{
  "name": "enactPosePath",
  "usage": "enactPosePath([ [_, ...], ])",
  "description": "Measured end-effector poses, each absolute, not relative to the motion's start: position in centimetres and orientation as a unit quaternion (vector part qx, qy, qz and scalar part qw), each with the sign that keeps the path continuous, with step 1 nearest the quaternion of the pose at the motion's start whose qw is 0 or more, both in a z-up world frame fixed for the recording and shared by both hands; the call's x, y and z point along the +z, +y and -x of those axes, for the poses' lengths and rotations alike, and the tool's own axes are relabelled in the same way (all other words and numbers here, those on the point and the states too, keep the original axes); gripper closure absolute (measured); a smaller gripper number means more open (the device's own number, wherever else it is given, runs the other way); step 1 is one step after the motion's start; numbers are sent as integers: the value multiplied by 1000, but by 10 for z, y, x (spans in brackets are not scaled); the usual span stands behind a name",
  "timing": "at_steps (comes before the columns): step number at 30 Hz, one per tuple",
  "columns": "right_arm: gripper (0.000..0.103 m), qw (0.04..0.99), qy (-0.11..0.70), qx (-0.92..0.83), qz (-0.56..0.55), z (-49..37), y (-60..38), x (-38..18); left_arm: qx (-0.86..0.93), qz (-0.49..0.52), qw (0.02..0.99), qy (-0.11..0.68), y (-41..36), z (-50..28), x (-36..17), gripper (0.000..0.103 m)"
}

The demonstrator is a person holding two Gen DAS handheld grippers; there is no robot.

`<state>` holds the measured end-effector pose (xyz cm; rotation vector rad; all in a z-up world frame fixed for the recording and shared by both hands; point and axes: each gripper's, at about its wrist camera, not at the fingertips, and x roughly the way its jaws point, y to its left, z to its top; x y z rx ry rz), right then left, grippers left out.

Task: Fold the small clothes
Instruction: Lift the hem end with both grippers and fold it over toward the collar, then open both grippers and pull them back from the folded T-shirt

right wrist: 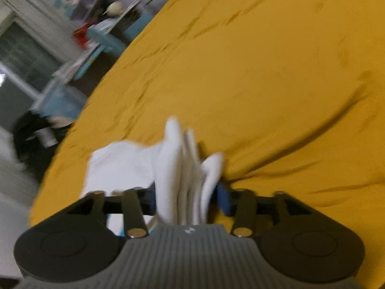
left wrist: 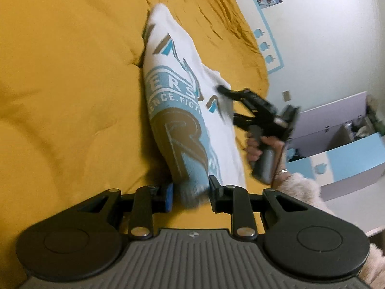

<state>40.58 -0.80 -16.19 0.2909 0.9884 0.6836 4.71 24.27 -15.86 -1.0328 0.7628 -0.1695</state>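
White printed shirt [left wrist: 173, 101] laid on yellow bed cover [left wrist: 67, 91], long axis near-to-far. Near end clamped in left claw [left wrist: 190, 196]. Right claw [right wrist: 186, 201] parted, bunched fabric between, grip undetermined.

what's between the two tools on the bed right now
The white printed shirt spans the stretch from the left tool to the right tool, over the yellow bedspread; the left wrist view shows it.
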Motion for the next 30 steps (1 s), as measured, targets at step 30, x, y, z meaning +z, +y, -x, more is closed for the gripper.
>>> enactPosePath([
  [30, 57, 799, 424, 397, -153, -308, -23, -118, -68, 372, 867, 325, 211, -45, -114, 92],
])
